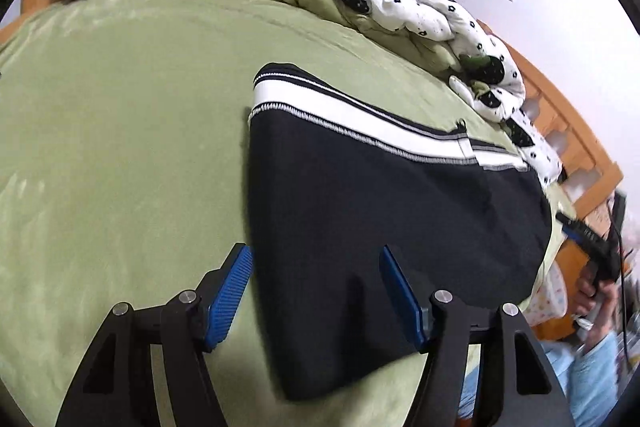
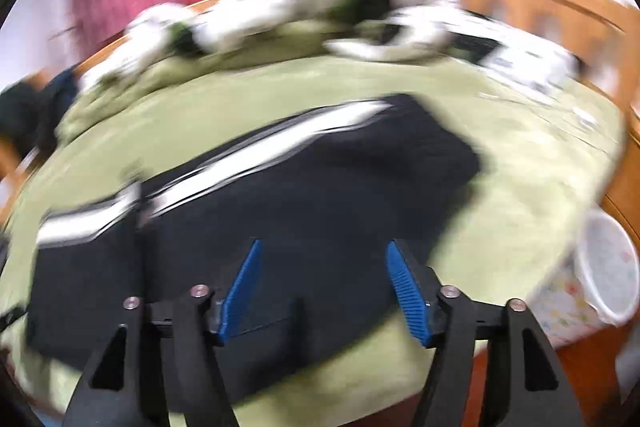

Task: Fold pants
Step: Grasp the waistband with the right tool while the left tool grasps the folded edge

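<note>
pants (image 1: 384, 203) lie folded and flat on the green bed (image 1: 120, 131), black with a white striped band along the far edge. left gripper (image 1: 316, 287): jaws wide apart, nothing pressed between them; the left pad sits over bare sheet, the right pad over the black cloth, with the near left edge of the pants between. right gripper (image 2: 324, 285): jaws wide apart above the near edge of the pants (image 2: 304, 195), gripping nothing; this view is blurred. a crumpled white patterned quilt (image 1: 400, 3) lies along the far side of the bed, apart from the pants. wooden bed frame (image 2: 540, 7) behind.
</note>
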`<action>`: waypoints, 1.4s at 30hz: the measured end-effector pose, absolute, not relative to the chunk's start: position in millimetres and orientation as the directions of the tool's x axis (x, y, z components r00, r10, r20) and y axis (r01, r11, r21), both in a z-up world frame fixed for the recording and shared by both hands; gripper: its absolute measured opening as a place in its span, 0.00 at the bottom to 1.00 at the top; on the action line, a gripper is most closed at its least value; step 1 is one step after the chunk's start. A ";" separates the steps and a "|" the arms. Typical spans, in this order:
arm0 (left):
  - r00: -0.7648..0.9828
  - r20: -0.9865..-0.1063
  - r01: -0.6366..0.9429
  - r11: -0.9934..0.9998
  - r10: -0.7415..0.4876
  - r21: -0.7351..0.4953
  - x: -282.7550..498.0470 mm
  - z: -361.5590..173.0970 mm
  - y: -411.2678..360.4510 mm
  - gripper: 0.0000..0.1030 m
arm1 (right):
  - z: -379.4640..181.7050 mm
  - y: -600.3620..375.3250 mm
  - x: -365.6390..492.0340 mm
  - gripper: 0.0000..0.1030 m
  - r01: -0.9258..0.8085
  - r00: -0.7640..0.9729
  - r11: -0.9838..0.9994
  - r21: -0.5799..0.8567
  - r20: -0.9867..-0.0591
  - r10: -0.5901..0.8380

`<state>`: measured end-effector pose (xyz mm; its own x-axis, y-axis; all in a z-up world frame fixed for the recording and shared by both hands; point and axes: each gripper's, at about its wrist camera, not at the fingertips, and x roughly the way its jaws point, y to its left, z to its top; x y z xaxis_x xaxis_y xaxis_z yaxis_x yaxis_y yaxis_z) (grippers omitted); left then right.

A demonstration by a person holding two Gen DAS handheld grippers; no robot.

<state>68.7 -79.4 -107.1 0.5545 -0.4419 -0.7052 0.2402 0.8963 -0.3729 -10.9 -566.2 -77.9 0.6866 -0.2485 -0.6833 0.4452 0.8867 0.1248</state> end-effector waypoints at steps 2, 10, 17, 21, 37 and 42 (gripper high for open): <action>0.546 -0.710 0.219 0.893 -0.445 -0.392 85.7 -111.1 -79.3 0.61 | -89.1 -604.6 -10.0 0.64 0.502 0.672 0.846 0.176 -0.696 -0.254; 0.453 -0.731 0.171 0.854 -0.511 -0.491 138.2 -139.9 -78.7 0.60 | -143.1 -672.3 40.4 0.64 0.500 0.701 0.764 0.408 -0.709 -0.080; 0.439 -0.722 0.164 0.838 -0.535 -0.521 163.4 -146.7 -87.5 0.35 | -146.9 -692.0 83.7 0.58 0.508 0.728 0.721 0.471 -0.682 -0.068; 0.426 -0.679 0.160 0.788 -0.598 -0.594 162.5 -133.3 -86.3 0.09 | -111.3 -670.5 75.8 0.33 0.465 0.784 0.767 0.443 -0.608 -0.124; 0.618 -0.557 0.222 0.802 -0.555 -0.554 125.9 -31.3 25.8 0.09 | 95.0 -446.8 56.6 0.30 0.129 0.954 0.915 0.382 -0.298 -0.010; 0.657 -0.657 0.083 0.901 -0.370 -0.425 120.1 -40.9 97.9 0.09 | 60.1 -413.3 73.9 0.30 0.033 0.948 0.874 0.485 -0.293 0.126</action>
<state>120.1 97.9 -40.9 0.6569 -0.3701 -0.6568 0.0829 0.9014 -0.4250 73.9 -413.3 60.1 0.9479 0.1261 -0.2926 0.0333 0.8740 0.4847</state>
